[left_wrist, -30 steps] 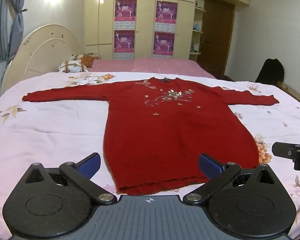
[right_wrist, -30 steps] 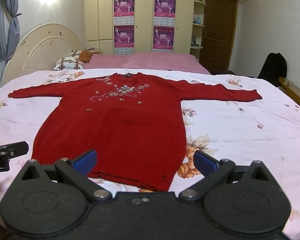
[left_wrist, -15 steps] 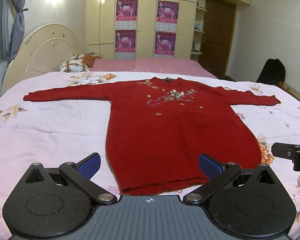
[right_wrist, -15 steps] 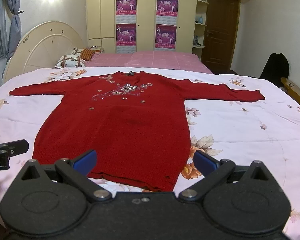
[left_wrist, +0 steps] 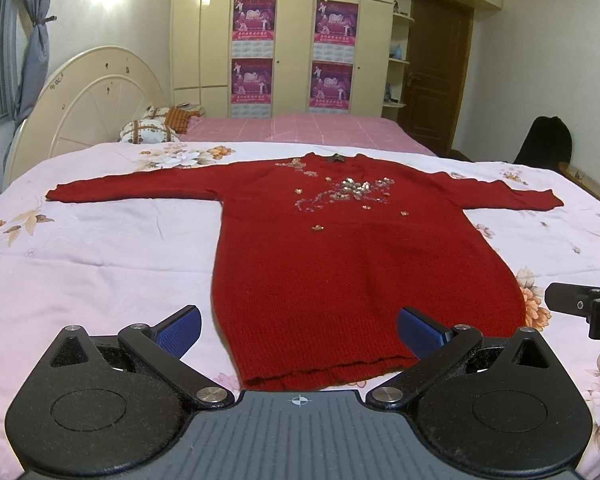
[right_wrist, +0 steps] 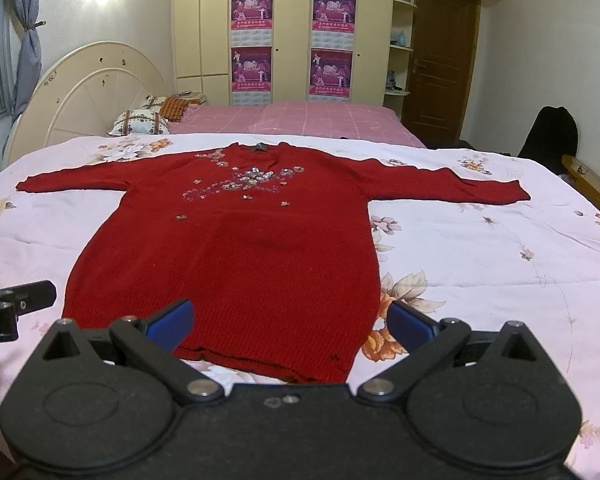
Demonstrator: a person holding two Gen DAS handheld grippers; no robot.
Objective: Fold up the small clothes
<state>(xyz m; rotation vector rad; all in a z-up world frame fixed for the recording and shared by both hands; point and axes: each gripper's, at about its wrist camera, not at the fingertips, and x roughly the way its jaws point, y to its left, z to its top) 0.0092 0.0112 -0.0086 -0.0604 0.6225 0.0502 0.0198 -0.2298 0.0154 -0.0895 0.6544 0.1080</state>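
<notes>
Left claw [left_wrist: 300, 326] spread, red sweater [left_wrist: 352, 256] flat

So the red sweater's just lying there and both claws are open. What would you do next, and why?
Probably bring both claws down onto the hem and pinch its two corners. The sweater lies flat on the bed, sleeves spread, nothing folded yet; the left claw and right claw are both open, empty, and hang just short of that nearest edge.

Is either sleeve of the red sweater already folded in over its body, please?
No, the red sweater lies flat with both sleeves stretched straight out on the bedspread.
</notes>
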